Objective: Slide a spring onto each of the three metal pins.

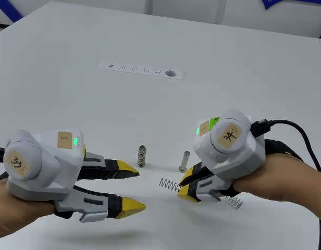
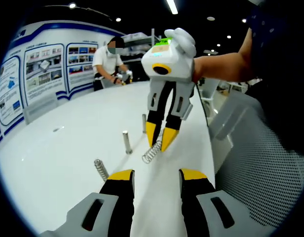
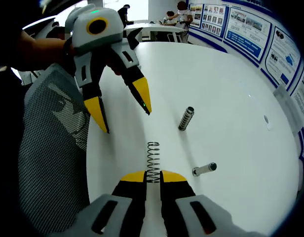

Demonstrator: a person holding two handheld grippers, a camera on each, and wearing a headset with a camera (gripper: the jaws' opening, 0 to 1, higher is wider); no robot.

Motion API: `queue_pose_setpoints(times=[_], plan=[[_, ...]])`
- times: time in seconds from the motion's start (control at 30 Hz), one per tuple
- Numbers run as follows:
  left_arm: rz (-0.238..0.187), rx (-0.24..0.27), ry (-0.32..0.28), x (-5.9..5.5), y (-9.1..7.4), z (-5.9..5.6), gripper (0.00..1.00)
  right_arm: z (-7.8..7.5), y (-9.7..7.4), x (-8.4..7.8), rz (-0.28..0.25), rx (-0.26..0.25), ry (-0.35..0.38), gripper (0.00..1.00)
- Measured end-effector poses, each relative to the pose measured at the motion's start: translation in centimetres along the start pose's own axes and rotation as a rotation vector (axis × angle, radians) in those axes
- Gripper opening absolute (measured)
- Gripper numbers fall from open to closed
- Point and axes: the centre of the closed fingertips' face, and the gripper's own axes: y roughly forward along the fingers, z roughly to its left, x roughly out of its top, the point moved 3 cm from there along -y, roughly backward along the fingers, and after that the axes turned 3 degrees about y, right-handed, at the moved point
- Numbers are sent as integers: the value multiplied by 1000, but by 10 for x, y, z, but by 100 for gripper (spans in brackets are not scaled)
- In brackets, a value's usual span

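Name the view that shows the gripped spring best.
Right gripper view: the spring juts straight from the shut right claw, coils distinct. Head view shows it sideways; left gripper view shows it small.

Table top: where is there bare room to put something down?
Free: the table between the socket strip and the sprung pin, and its left side. Crowded: around that pin, the bare pin, left hand-held gripper and right hand-held gripper.

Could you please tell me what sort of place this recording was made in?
Probably an exhibition hall or demonstration lab, not a home: illustrated display boards line the wall, the work sits on a large white table with what looks like a built-in socket strip, and another person works nearby.
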Motion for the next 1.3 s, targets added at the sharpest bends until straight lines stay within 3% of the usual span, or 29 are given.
queue_pose_setpoints(times=[0.3,0.53,0.93,1.3], plan=[[-11,-19,22,3,3,-3,34,20,-6,20,-22,48,-91,11],[-27,-30,36,7,2,-7,27,25,-6,27,-28,65,-139,11],[-24,-56,55,8,3,-11,13,31,-6,29,-40,92,-196,11],[-21,-75,64,9,3,-14,10,34,-7,27,-48,110,-222,12]])
